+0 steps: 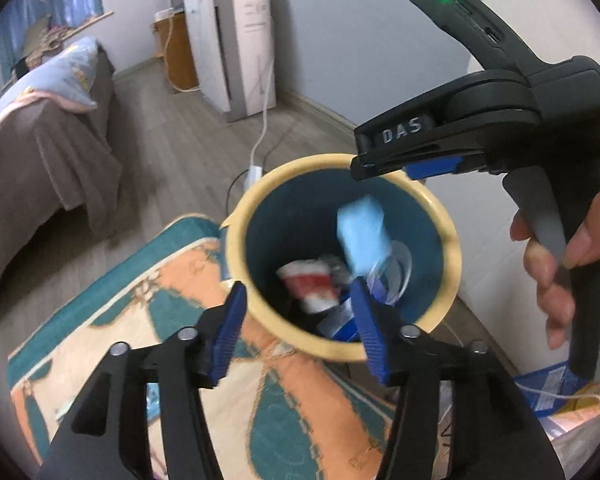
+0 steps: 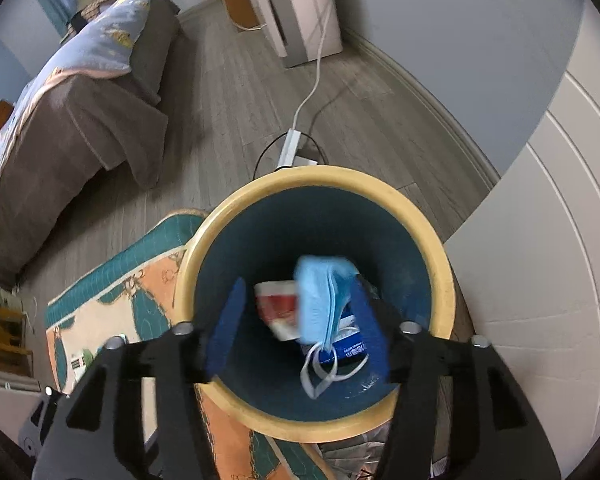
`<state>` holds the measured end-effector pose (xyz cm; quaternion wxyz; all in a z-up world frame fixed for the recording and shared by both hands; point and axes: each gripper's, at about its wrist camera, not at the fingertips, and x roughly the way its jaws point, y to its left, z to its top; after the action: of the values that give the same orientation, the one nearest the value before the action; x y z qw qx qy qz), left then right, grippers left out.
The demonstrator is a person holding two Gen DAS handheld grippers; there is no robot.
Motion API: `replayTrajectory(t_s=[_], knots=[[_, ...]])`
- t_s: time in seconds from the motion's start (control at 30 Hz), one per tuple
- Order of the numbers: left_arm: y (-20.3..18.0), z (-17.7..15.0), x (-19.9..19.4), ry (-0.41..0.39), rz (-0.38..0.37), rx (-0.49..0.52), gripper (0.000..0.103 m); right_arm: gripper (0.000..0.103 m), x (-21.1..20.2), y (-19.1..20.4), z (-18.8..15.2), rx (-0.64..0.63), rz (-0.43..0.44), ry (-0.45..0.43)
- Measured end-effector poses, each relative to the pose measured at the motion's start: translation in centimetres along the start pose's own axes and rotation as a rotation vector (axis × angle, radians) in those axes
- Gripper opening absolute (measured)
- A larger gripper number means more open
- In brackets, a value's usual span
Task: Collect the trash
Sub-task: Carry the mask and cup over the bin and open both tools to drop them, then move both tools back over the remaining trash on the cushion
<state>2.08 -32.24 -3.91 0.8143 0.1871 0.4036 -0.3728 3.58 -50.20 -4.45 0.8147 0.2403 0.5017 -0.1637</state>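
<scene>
- The left hand-held gripper (image 1: 300,328), black with blue ribbed pads, stands at the near rim of the bin with its jaws apart and nothing between them
- The right hand-held gripper (image 2: 296,320) hangs over the bin mouth, jaws likewise spread; the mask shows between them but no pad presses on it, so it looks released
- The crumpled pale-blue disposable face mask with white ear loops (image 2: 320,300) sits inside the bin's opening, blurred, seemingly on its way down; it is light, soft and floppy, so I judge it would crush flat under any pinch and is best taken across the bunched fabric, not by the thin loops, which could slip or snag
- Below it, in the yellow-rimmed round bin with a dark teal inside (image 2: 440,248), lie a red-and-white paper cup (image 2: 278,304) and a blue-and-white printed packet (image 2: 352,346); both look light and easily dented
- The bin stands on a grey wood-plank floor (image 2: 228,92), touching the edge of a teal, orange and cream patterned rug (image 1: 180,300)
- Farther off are a white power strip with its cable (image 2: 294,146) and a bed draped in brown cloth (image 2: 80,128)
</scene>
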Motion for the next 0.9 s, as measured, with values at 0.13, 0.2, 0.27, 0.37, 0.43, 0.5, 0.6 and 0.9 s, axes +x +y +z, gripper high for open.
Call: replayTrajectory(t_s=[0.13, 0.2, 0.27, 0.37, 0.43, 0.5, 0.6, 0.9], knots=[[1.5, -0.7, -1.2, -0.001, 0.022, -0.038, 0.065, 0.084, 0.3, 1.3, -0.3, -0.052, -0.024, 0.018], [2.5, -1.2, -2.0, -0.004, 0.047, -0.057, 0.071, 0.090, 0.6, 2.1, -0.6, -0.096, -0.050, 0.031], [3.4, -1.7, -2.9, -0.012, 0.063, -0.075, 0.075, 0.092, 0.4, 2.8, -0.9, -0.133, -0.084, 0.028], [5.3, -2.7, -4.4, -0.018, 0.080, -0.113, 0.077, 0.096, -0.2, 3.8, -1.1, -0.169, -0.097, 0.014], [6.9, -3.6, -5.6, -0.021, 0.103, -0.135, 0.077, 0.097, -0.7, 4.7, -1.2, -0.180, -0.085, -0.002], [8.5, -4.7, -7.0, -0.022, 0.127, -0.164, 0.078, 0.097, -1.2, 5.7, -1.5, -0.184, -0.064, -0.002], [10.3, -6.4, -8.7, -0.014, 0.171, -0.205, 0.079, 0.097, -2.2, 7.5, -2.4, -0.187, -0.028, -0.006], [14.7, -12.8, -14.9, -0.017, 0.267, -0.319, 0.082, 0.097, -5.5, 15.4, -8.0, -0.294, 0.086, -0.034]])
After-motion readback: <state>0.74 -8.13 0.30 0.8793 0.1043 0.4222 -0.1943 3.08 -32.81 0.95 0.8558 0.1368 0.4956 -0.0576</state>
